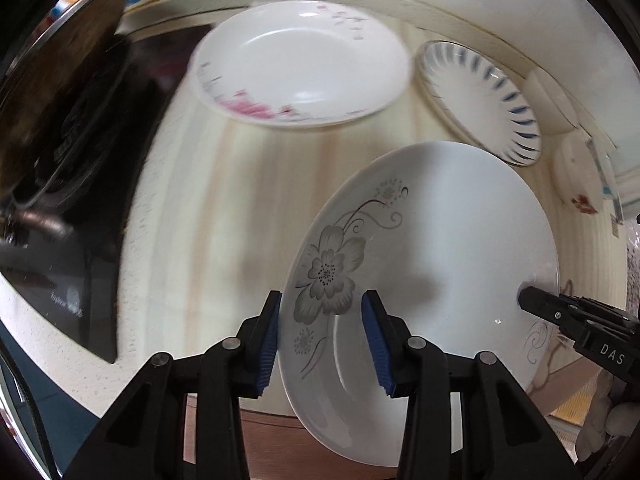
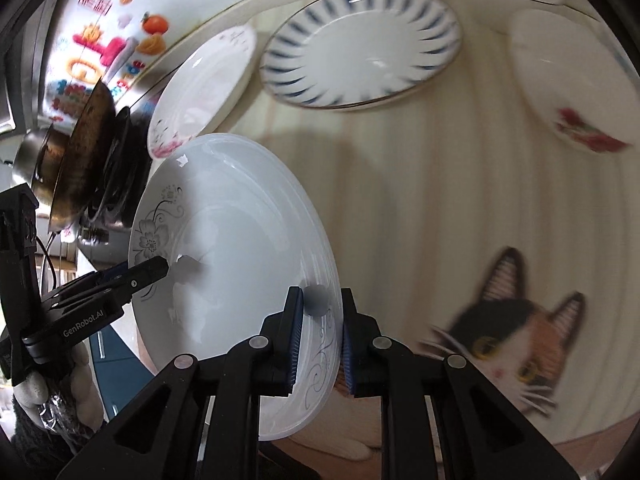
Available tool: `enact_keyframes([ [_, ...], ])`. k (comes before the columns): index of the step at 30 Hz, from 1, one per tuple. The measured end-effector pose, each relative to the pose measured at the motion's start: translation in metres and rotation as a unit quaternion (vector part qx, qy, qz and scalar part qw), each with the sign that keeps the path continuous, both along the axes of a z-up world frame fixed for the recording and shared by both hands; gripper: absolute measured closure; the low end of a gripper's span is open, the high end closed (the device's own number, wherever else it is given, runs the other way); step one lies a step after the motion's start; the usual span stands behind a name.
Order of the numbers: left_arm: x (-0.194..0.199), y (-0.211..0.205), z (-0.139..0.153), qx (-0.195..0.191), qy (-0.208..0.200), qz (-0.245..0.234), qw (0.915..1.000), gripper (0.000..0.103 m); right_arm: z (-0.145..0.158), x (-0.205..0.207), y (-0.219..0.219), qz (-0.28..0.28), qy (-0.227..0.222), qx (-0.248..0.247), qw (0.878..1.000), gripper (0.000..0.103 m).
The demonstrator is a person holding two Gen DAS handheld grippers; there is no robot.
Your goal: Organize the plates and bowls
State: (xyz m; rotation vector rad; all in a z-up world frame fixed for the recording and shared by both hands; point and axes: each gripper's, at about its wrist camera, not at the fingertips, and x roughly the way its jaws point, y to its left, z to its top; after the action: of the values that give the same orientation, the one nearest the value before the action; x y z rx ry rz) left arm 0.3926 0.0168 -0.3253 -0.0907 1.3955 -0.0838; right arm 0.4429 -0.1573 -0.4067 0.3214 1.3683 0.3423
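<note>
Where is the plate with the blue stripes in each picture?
Left wrist: the blue-striped plate lies upper right on the counter.
Right wrist: it lies top centre.
Shared landmark: the grey-flower plate held by both grippers, nearer the camera than the striped one.

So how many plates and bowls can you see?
4. The grey-flower plate is held up by both grippers. The pink-flower plate and blue-striped plate lie on the counter behind it, the red-patterned bowl to the right. More may be hidden.
</note>
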Motion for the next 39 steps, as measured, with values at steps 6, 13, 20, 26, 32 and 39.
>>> enact_keyframes([
  [6,0.005,-0.034,-0.008,-0.014,0.005,-0.036,0.9992,0.066,-0.001,-0.013,-0.053,-0.045,0.009,-0.008,0.999,0.084],
  [13,0.011,-0.068,-0.024,-0.003,0.018,-0.079,0.9967,0.066,-0.015,-0.017,-0.099,-0.078,0.023,-0.015,0.997,0.084],
  [20,0.020,-0.080,-0.029,0.005,0.025,-0.087,0.9958,0.066,-0.027,-0.017,-0.116,-0.089,0.035,-0.009,0.995,0.084],
  [26,0.026,-0.088,-0.031,0.011,0.023,-0.085,0.9961,0.066,-0.032,-0.018,-0.118,-0.092,0.045,-0.005,0.995,0.083],
  [32,0.024,-0.092,-0.033,0.008,0.019,-0.079,0.9967,0.066,-0.034,-0.012,-0.119,-0.093,0.064,0.007,0.994,0.081],
  [39,0.022,-0.051,0.024,-0.011,-0.031,-0.040,0.9987,0.066,0.019,-0.006,-0.122,-0.070,0.023,-0.054,0.996,0.080],
])
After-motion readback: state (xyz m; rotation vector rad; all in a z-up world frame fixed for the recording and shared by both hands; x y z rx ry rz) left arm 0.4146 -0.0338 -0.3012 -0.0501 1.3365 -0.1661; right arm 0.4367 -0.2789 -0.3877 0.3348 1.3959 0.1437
